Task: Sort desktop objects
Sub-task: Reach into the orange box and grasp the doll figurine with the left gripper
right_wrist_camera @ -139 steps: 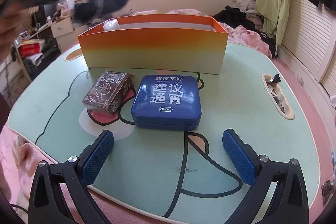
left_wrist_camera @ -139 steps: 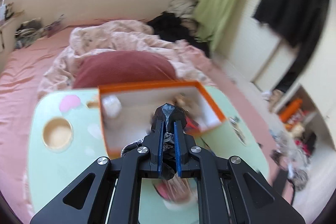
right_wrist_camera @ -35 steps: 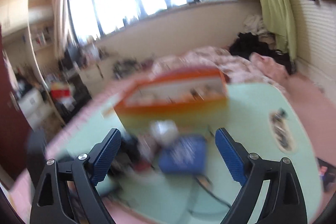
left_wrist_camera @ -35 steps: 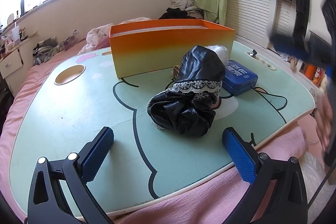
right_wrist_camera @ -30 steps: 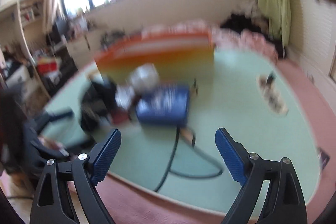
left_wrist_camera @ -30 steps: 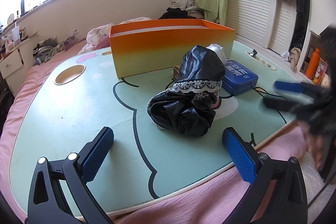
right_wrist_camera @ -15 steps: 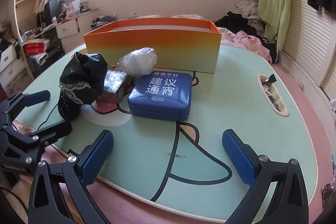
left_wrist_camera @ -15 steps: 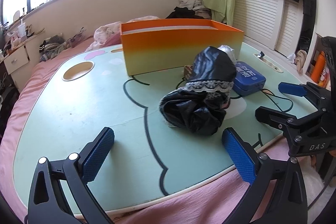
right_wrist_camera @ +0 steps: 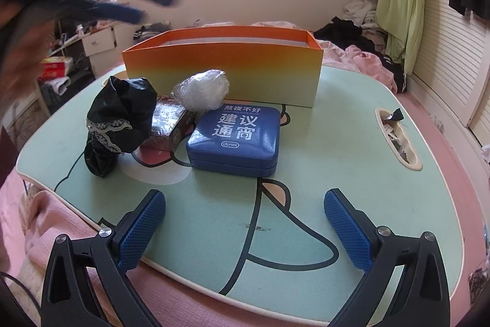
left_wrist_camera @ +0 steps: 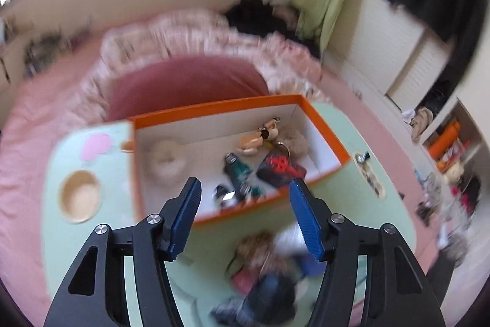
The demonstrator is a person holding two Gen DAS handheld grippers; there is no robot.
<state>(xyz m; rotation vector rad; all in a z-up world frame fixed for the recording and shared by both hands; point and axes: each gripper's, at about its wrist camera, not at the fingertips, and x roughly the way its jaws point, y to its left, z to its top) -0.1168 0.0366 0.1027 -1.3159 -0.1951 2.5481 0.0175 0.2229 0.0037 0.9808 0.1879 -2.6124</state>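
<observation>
An orange box (right_wrist_camera: 223,72) stands on the green lap table (right_wrist_camera: 352,161). In front of it lie a black lace-trimmed bag (right_wrist_camera: 119,118), a brown packet (right_wrist_camera: 168,124), a clear plastic wad (right_wrist_camera: 202,92) and a blue tin (right_wrist_camera: 235,140). My right gripper (right_wrist_camera: 245,229) is open and empty, low at the table's near edge. My left gripper (left_wrist_camera: 245,213) is open and empty, high above the orange box (left_wrist_camera: 235,155), looking down into it at several small items. It shows blurred at the upper left of the right wrist view (right_wrist_camera: 128,5).
The table sits on a pink bed (left_wrist_camera: 30,124) with a dark red pillow (left_wrist_camera: 183,85) behind the box. A round cup recess (left_wrist_camera: 80,195) is at the table's left, a slot with small items (right_wrist_camera: 398,137) at its right. Clothes hang by the wall.
My left gripper has risen from table level to high above the orange box and its jaws have narrowed. The right gripper has stayed almost still.
</observation>
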